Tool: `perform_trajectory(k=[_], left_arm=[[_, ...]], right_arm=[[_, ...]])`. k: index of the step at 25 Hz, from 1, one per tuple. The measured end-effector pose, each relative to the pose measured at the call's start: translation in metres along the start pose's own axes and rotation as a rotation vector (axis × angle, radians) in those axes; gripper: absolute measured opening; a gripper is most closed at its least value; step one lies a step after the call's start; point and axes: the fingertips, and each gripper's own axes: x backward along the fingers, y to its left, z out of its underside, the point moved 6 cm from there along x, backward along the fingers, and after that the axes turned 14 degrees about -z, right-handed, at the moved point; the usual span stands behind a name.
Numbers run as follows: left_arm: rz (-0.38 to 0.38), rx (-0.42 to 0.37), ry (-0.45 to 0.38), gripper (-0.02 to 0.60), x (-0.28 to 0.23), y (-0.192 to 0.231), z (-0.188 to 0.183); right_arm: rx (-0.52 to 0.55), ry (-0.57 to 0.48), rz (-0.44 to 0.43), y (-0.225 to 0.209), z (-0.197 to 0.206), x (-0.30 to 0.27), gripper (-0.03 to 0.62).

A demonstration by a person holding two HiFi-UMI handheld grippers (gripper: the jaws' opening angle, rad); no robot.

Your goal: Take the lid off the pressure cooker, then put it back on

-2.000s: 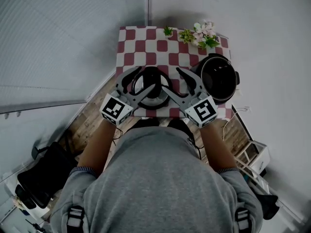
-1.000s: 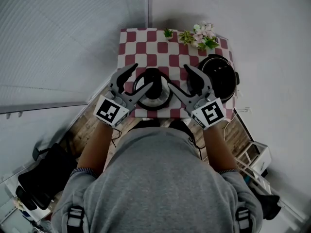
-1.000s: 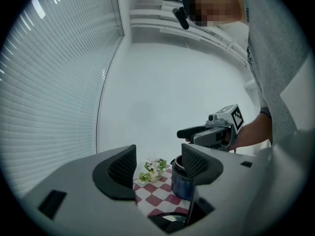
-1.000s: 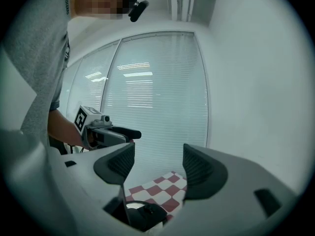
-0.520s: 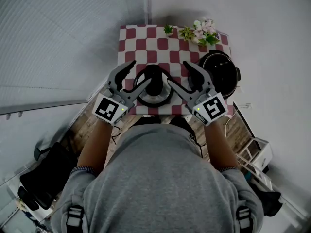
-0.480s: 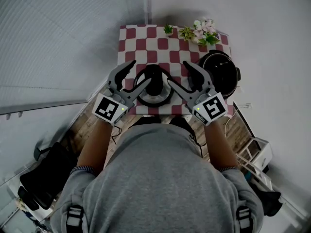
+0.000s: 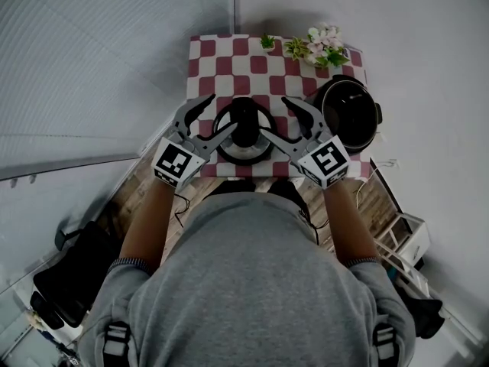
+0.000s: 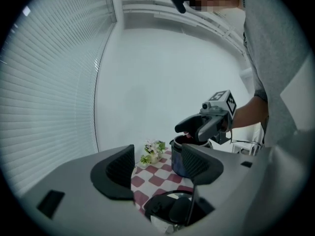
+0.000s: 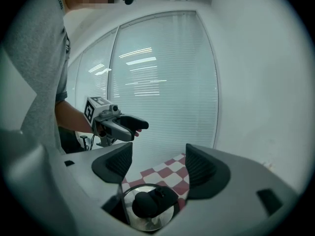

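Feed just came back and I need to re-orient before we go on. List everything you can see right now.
cloth: one, red and white checks, over the table in the wall corner
lid: one, glass with a black knob, flat on the cloth, near middle
pressure cooker: one, black, open, right of the lid
flowers: one bunch, white, pink and green, far right corner
small plant: one, green, far edge
left tool: grey, jaws open, left of the lid, gripping nothing
right tool: grey, jaws open and just been opening, right of the lid, gripping nothing
person: grey top, bare forearms
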Motion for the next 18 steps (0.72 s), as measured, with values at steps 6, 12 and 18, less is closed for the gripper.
perform_trajectory(k=[6,12,18], left_arm=[[0.114,-0.140,0.163,0.321,-0.012,-0.013,0.049],[0.175,-0.197,0.269,0.321,-0.027,-0.021,0.095],[0.288,-0.302,0.408,0.321,-0.039,-0.035,0.138]], right_arm=[[0.001,0.162,-0.088,-0.001,0.032,-0.025,0.360],[0.026,0.320,-0.172,0.001,0.067,-0.056,0.367],[0.018,0.504,-0.250,-0.001,0.114,-0.077,0.371]])
